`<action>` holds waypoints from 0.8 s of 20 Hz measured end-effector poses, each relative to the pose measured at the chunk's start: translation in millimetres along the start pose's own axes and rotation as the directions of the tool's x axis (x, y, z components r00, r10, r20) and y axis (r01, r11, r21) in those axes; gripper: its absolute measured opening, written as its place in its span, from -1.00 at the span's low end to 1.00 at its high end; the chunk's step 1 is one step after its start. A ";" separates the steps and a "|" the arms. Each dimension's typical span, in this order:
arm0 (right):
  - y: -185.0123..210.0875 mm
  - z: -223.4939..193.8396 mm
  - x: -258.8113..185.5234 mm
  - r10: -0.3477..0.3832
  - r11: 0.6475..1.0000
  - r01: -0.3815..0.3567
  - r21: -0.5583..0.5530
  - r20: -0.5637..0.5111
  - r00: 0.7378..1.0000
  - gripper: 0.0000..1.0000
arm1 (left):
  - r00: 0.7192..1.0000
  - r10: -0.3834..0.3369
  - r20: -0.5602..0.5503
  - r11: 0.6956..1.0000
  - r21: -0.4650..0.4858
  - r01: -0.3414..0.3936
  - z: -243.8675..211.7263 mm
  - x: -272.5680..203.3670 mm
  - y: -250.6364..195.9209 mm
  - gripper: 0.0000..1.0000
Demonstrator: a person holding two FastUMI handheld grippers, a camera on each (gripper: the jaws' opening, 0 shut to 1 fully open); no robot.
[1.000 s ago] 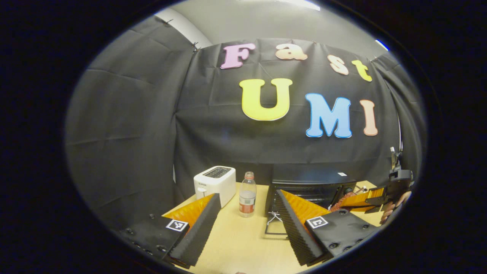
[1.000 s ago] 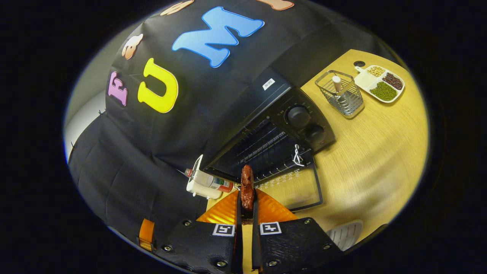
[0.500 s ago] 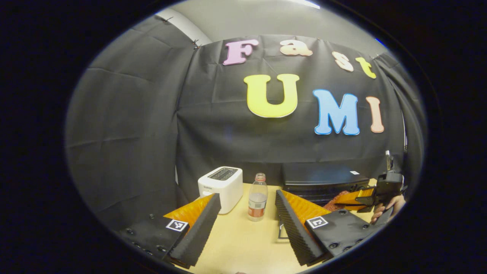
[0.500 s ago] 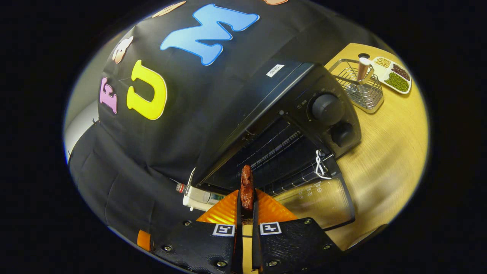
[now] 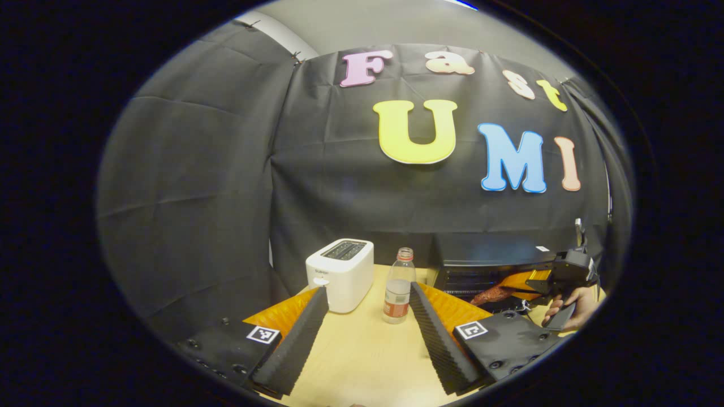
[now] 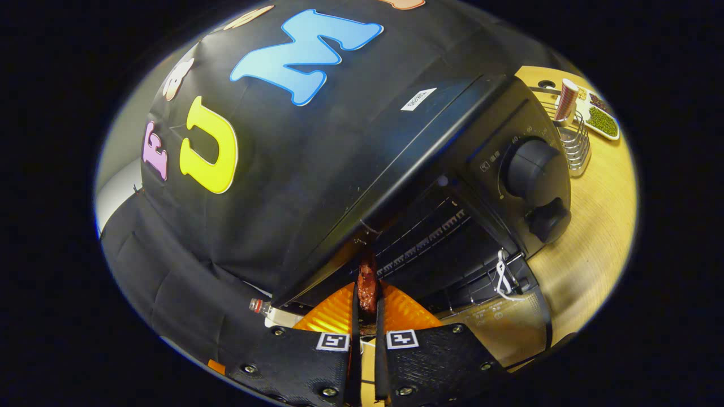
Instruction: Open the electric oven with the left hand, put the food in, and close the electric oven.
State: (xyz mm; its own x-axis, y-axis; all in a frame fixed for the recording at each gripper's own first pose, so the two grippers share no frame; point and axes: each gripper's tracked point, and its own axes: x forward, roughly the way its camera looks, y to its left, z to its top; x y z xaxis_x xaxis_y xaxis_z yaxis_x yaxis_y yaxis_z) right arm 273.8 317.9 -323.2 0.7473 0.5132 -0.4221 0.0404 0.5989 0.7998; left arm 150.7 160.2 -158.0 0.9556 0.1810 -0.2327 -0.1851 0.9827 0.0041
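The right hand-held gripper (image 6: 366, 308) has closed in on the electric oven (image 6: 452, 186), clamping the meat strip (image 6: 367, 285) at its mouth; the left hand-held gripper (image 5: 367, 333) hovers open. Keep the strip level and set it on the rack (image 6: 421, 243).

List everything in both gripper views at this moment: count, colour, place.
electric oven: 1, black, door folded down, back of the table beside the bottle
oven knobs: 2, black, on its control panel
food: 1 piece, reddish-brown, clamped in the right gripper at the oven mouth
toaster: 1, white, table's left end
bottle: 1, clear with red label, between toaster and oven
wire basket: 1, metal, beyond the oven, holding a brown-and-white item
divided tray: 1, white, green filling showing, past the basket
table: 1, light wood
left gripper: 1, open, holding nothing, above the table
right gripper: 1, shut on the food
hand: 1, holding the right gripper
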 end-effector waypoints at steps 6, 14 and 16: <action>-8.9 3.4 5.8 -0.031 0.998 0.032 -0.054 0.034 0.999 -0.75 | 1.000 0.002 -0.007 1.000 0.010 -0.002 -1.8 2.4 3.6 1.00; -32.1 3.6 -2.2 -0.186 0.955 0.197 -0.222 0.070 0.980 -0.19 | 1.000 0.007 -0.011 1.000 0.018 -0.007 -0.3 -4.8 5.1 1.00; -37.6 12.7 -14.3 -0.218 0.931 0.240 -0.276 0.107 0.970 0.59 | 1.000 0.005 -0.007 1.000 0.023 -0.005 3.1 -6.2 3.1 1.00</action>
State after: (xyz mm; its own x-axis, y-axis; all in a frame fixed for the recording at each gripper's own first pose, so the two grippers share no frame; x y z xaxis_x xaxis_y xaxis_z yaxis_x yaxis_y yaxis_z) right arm 270.0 280.3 -341.8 0.7871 0.3014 -0.5382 0.0337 0.8502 0.5255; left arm 144.9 162.3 -153.6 0.9531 0.1854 -0.2394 -0.1843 0.9825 0.0273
